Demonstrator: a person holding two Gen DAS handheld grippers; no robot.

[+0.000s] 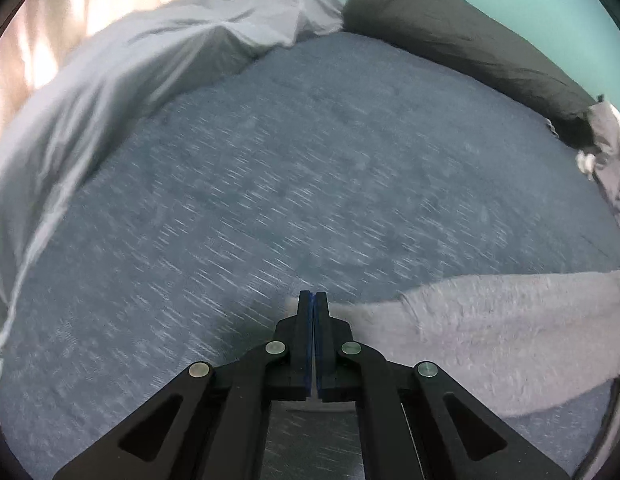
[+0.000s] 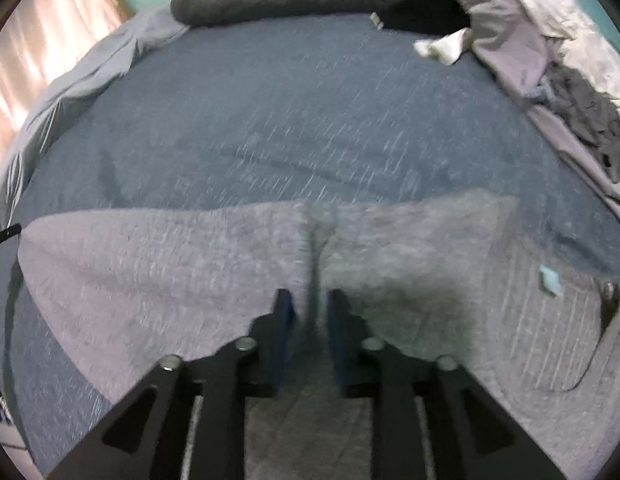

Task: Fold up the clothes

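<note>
Two grippers differ: your left gripper (image 1: 314,294) pinches the grey garment's (image 2: 158,264) corner, while your right gripper (image 2: 309,294) stands narrowly parted over its ridge. Pulling leftward now could drag the fold askew.

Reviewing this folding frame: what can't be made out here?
- Left wrist view: whether the shut left gripper pinches the grey garment edge; motion blur smears it.
- Right wrist view: the garment's near part, hidden by the right gripper and cut by the frame.
- Right wrist view: what the pile of clothes contains; blurred, cut by the edge.
</note>
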